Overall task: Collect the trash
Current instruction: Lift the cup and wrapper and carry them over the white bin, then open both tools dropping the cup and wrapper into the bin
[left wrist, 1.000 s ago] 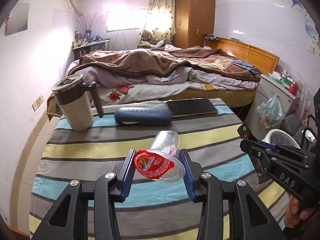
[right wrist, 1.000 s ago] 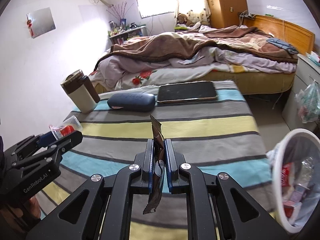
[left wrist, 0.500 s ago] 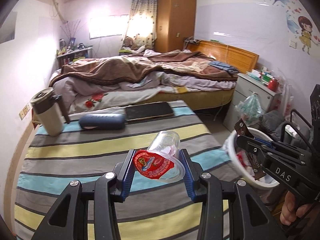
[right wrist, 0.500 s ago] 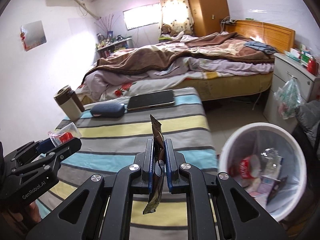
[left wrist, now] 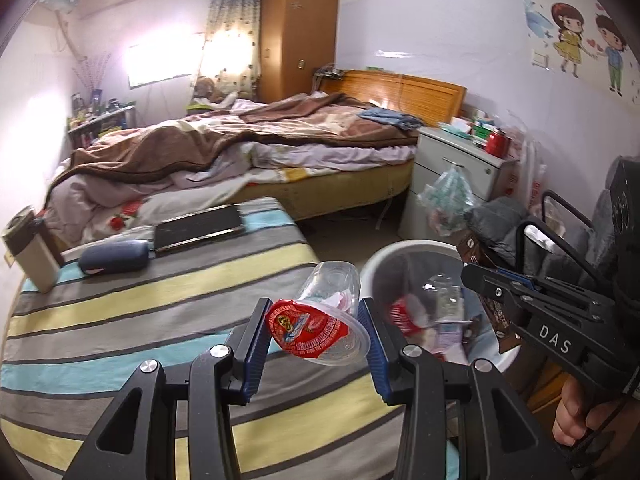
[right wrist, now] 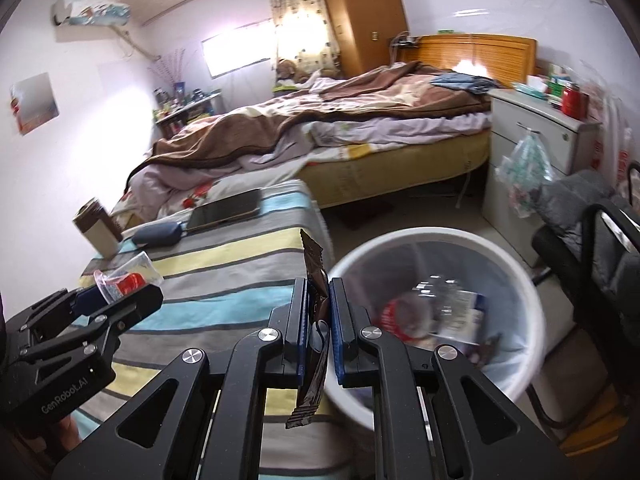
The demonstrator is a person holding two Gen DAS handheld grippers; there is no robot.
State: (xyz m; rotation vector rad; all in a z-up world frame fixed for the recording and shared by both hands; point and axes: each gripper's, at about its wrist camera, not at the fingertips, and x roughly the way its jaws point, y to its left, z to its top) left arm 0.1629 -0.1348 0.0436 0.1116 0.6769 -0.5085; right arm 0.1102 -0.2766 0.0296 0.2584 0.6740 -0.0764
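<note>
My left gripper [left wrist: 314,330] is shut on a clear plastic cup with a red foil lid [left wrist: 320,320], held on its side above the right edge of the striped table [left wrist: 120,320]. My right gripper [right wrist: 319,312] is shut on a dark brown wrapper [right wrist: 314,312] that stands upright between its pads. It hovers at the near rim of the white trash bin [right wrist: 516,276], which holds several pieces of litter. In the left wrist view the bin [left wrist: 384,258] lies just right of the cup, and the right gripper [left wrist: 496,300] with the wrapper is over it.
On the table stand a beige mug [left wrist: 30,252], a dark blue case [left wrist: 114,260] and a tablet [left wrist: 198,226]. Behind are an unmade bed [left wrist: 248,148], a white nightstand [left wrist: 460,160] with a hanging plastic bag [left wrist: 450,192], and a black chair [right wrist: 592,248] right of the bin.
Both grippers have swung right from over the table toward the trash bin, each still holding its item. The bin now fills the right of both views.
</note>
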